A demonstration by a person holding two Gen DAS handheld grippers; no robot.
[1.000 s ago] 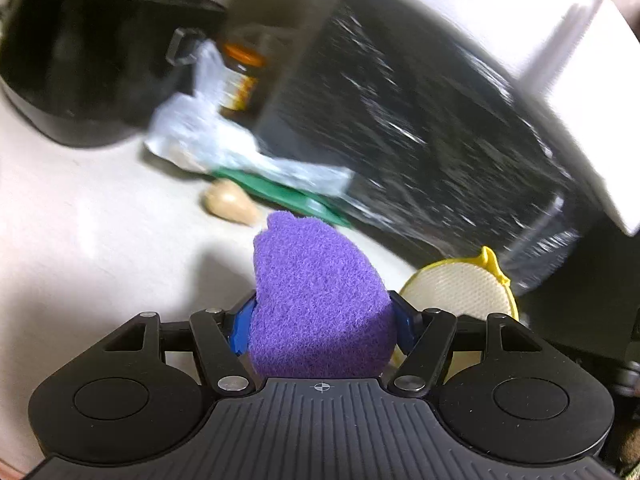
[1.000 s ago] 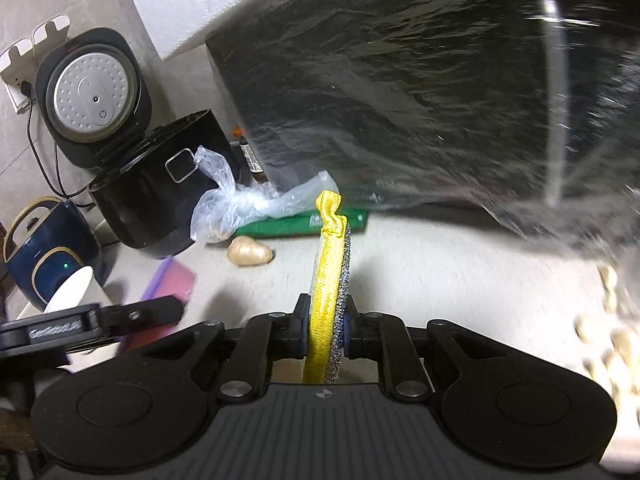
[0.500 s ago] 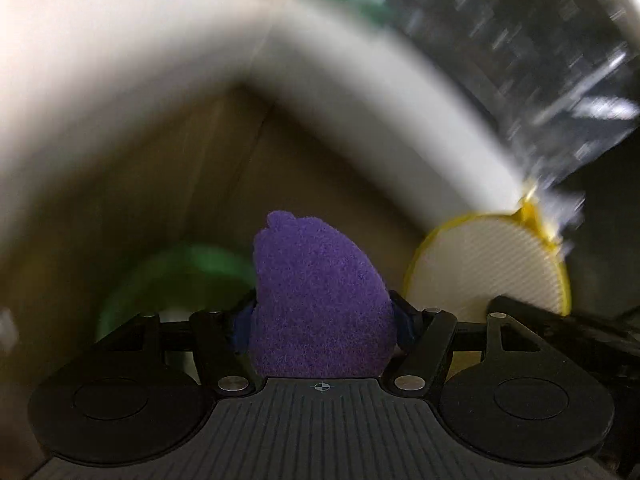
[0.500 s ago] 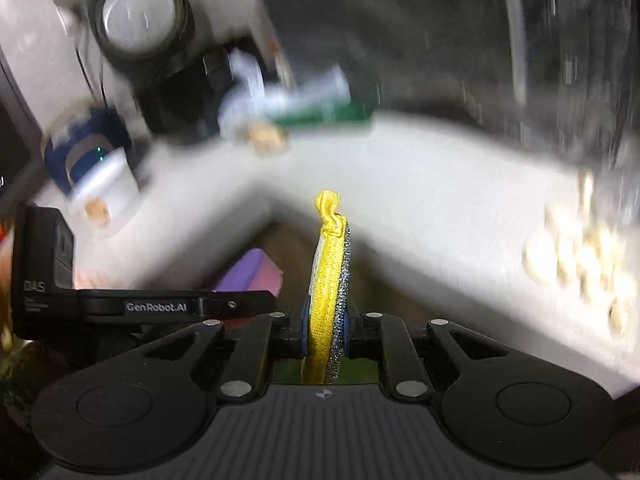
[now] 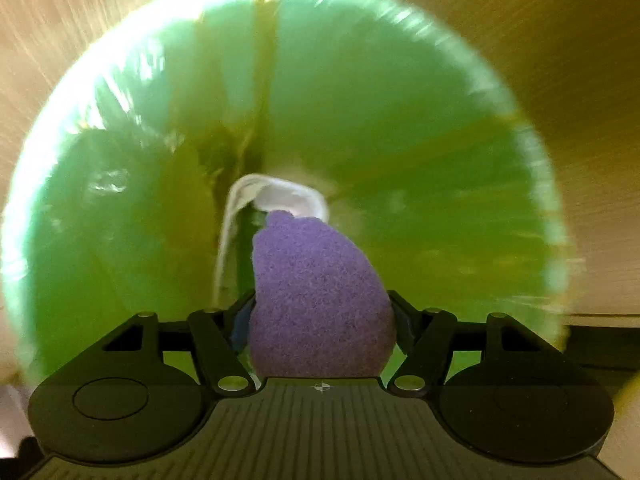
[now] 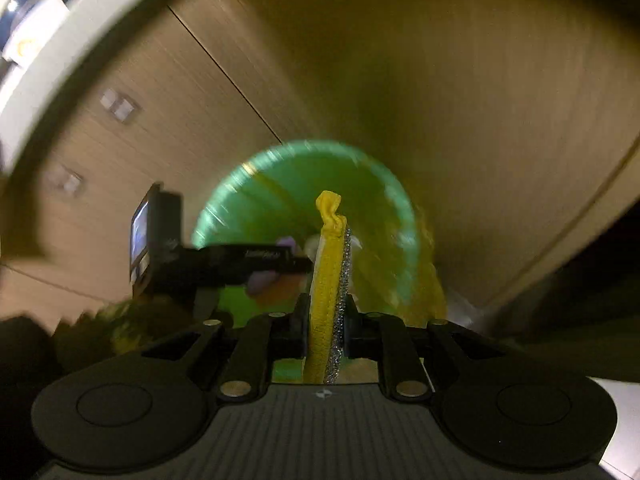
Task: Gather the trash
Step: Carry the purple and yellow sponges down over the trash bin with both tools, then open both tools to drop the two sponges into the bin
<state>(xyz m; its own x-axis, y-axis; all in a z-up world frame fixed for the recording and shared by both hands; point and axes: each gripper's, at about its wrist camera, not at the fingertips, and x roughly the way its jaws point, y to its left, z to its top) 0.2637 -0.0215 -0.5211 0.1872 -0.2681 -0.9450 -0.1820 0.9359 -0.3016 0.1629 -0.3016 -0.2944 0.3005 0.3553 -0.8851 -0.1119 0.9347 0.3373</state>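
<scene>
Left gripper sits directly over the bin, pointing down into its mouth; sponge clamped between its fingers, sticking out ahead of them. Inside the bin, past the sponge tip, lies a crumpled wrapper, probably at the bottom, blur makes it hard to confirm. Right gripper is further back from the bin, left gripper ahead and to its left. Scrub pad stands on edge between the right fingers. Cabinet fronts behind the bin, countertop edge above them.
</scene>
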